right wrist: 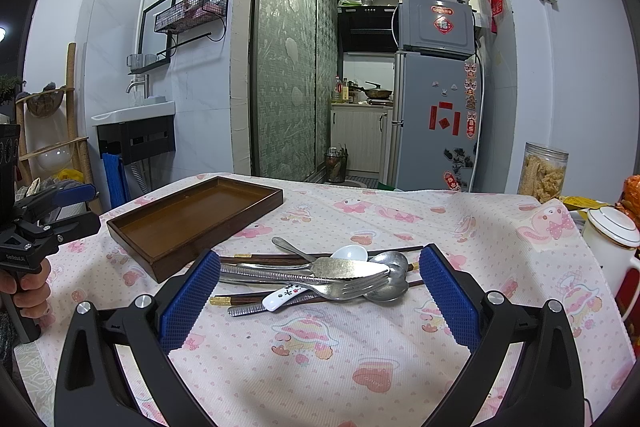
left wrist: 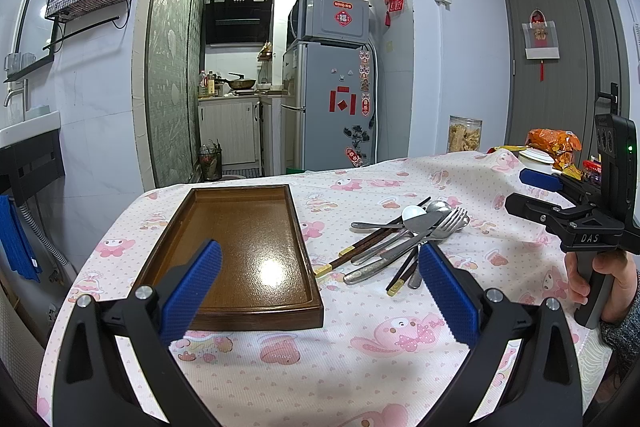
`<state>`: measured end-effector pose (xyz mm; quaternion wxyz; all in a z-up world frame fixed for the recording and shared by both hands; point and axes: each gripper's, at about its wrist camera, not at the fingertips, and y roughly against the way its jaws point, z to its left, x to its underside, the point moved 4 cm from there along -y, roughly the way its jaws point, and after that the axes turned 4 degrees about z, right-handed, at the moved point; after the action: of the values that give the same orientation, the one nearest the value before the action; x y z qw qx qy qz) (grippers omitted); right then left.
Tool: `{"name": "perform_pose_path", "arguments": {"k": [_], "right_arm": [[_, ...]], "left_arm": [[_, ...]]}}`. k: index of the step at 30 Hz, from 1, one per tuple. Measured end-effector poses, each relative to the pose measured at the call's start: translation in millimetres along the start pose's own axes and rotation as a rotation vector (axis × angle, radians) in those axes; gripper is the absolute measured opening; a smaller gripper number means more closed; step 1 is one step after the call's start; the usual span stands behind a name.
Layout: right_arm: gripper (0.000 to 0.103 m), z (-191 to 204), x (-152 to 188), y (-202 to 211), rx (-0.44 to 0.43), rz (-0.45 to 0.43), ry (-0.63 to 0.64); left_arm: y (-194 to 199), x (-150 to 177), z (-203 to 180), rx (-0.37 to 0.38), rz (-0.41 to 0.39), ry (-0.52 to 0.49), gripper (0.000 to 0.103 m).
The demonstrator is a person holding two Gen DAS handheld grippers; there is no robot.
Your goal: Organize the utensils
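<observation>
Nothing is sorted yet: the utensils (right wrist: pixel 320 277) lie heaped on the table (right wrist: pixel 360 367), just right of the empty wooden tray (right wrist: pixel 192 215). The right gripper (right wrist: pixel 320 301) has its jaws apart and empty around the pile, the left gripper (left wrist: pixel 316 291) gapes near the tray; next, I'd say, pinch one piece free.

Brown tray (left wrist: pixel 240 247), pink cartoon-print tablecloth (left wrist: pixel 360 347), blue tool pads (right wrist: pixel 192 299)

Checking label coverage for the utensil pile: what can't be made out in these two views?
- Utensil pile: pieces overlap in both views, so the exact count of chopsticks and spoons is unclear.
- White ceramic spoon: its middle is hidden under the knife and fork.
- White pot: cut off by the right wrist view's edge.
- Tray: its near left corner is hidden behind the left gripper finger.
</observation>
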<state>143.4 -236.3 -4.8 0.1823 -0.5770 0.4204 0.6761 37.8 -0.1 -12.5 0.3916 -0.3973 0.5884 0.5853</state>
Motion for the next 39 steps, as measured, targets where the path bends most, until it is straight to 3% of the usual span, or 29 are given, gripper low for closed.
{"name": "perform_pose_path", "arguments": {"k": [39], "right_arm": [[0.100, 0.0, 0.1, -0.6, -0.011, 0.002, 0.000]], "left_arm": [[-1.3, 0.2, -2.3, -0.020, 0.012, -0.004, 0.100]]}}
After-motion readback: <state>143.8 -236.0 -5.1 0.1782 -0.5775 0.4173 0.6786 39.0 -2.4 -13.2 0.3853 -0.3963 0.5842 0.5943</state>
